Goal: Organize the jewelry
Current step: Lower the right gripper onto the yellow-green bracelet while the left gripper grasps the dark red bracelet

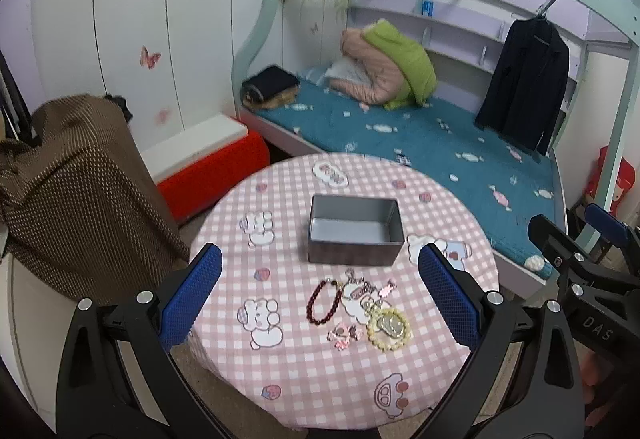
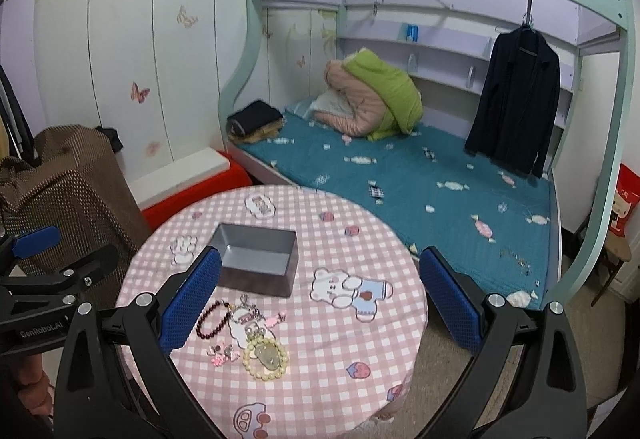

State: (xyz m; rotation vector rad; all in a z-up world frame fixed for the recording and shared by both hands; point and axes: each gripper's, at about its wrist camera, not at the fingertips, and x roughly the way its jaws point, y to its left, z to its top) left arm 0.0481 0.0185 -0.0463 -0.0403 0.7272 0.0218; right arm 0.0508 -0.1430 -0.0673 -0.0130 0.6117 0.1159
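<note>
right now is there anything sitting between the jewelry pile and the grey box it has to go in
Nothing visible does. The dark red bead bracelet, the pale bead bracelet and the small pink pieces lie on the checked tablecloth just in front of the open, empty grey box; only bare cloth separates them. Both grippers hang open above.

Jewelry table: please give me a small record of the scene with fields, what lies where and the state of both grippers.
surface: round table with pink checked cloth
container: grey box, open top, nothing seen inside
dark red bead bracelet: on the cloth, in front of the box
yellow bead bracelet: right of the dark one, a pale pendant lying inside its ring
pink hair clips: nearest the camera
left gripper: open, holds nothing
right gripper: open, holds nothing
progress: no jewelry in the box yet
</note>
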